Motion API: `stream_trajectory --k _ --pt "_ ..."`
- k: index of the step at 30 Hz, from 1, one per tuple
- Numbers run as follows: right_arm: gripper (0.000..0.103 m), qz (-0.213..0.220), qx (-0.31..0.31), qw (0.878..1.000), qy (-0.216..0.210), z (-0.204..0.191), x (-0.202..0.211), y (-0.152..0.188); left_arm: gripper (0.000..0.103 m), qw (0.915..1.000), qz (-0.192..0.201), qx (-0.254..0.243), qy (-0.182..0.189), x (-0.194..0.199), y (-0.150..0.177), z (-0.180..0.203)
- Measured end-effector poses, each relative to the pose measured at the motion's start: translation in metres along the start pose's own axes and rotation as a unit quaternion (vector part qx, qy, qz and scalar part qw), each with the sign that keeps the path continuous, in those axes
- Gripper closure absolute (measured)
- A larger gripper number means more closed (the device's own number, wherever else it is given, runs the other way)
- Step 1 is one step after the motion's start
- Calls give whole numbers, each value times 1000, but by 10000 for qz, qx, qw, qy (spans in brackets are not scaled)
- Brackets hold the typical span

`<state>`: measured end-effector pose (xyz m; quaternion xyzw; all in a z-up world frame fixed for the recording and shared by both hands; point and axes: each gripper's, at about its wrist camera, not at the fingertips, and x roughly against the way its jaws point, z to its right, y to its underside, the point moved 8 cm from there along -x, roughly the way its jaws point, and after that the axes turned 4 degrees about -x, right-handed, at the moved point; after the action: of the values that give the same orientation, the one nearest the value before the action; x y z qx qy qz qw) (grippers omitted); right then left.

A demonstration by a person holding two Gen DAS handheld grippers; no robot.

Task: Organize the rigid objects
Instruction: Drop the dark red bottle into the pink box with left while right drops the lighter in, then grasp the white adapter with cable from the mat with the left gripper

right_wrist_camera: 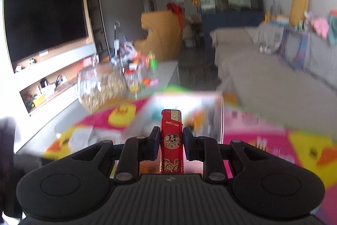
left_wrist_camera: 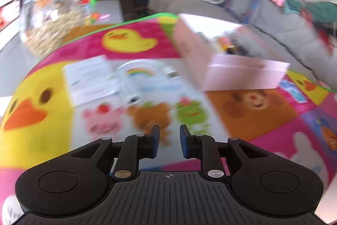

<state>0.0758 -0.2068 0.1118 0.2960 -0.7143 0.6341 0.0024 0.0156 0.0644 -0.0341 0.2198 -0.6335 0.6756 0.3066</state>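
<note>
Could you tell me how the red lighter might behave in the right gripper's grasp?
The lighter looks rigid, so it probably won't flex. Its glossy sides may slip. Standing tall in the right gripper, it could pivot.

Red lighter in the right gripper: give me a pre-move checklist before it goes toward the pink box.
1. Grip: the right gripper is shut on the red plastic lighter, a finger on each side: ok.
2. Lighter pose: upright between the fingers, metal top pointing forward: ok.
3. Target: the open pink cardboard box lies straight ahead beyond the lighter: ok.
4. Free space in the box: things already lie inside, too blurred to judge: cannot tell.
5. Left gripper: open, holding nothing, above the colourful cartoon play mat: ok.
6. Image sharpness: both views are motion-blurred: not ok.
</note>
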Motion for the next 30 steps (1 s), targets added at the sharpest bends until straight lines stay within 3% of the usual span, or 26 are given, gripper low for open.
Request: stream_trajectory --k 3,6,9,12,16,19,24,26,28,29,30 --pt "78 111 77 9995 274 3 -32 -43 80 9993 94 289 -201 6 1 -25" --pt "70 -137 -25 9988 479 1 -61 -48 80 9975 283 543 -343 18 -2 -44" --pt "65 -527 -105 9985 -129 -32 -76 -20 80 9951 390 764 -486 23 -4 -64" --pt "64 -981 316 9927 -633 -83 -89 28 80 9919 359 1061 -596 18 -5 -83" --pt "64 -1703 907 9755 -1057 -143 -121 90 80 9889 450 1279 -600 20 -6 -97" --pt "64 -2029 827 9674 -1271 -170 -148 111 80 9870 497 1386 -647 24 -7 -106" --pt "64 -2051 841 9629 -1539 -203 -179 120 80 9841 511 1551 -698 25 -8 -119" --pt "64 -2047 1099 9629 -1376 -207 -185 125 80 9830 543 1595 -732 25 -9 -123" --pt "71 -2126 1355 9596 -1249 -205 -184 131 80 9820 581 1635 -750 25 -12 -125" --pt "81 -2126 1403 9595 -1202 -203 -182 133 80 9816 599 1646 -757 25 -13 -126" --pt "81 -2123 1420 9594 -1194 -199 -176 134 80 9813 615 1652 -771 25 -15 -127"
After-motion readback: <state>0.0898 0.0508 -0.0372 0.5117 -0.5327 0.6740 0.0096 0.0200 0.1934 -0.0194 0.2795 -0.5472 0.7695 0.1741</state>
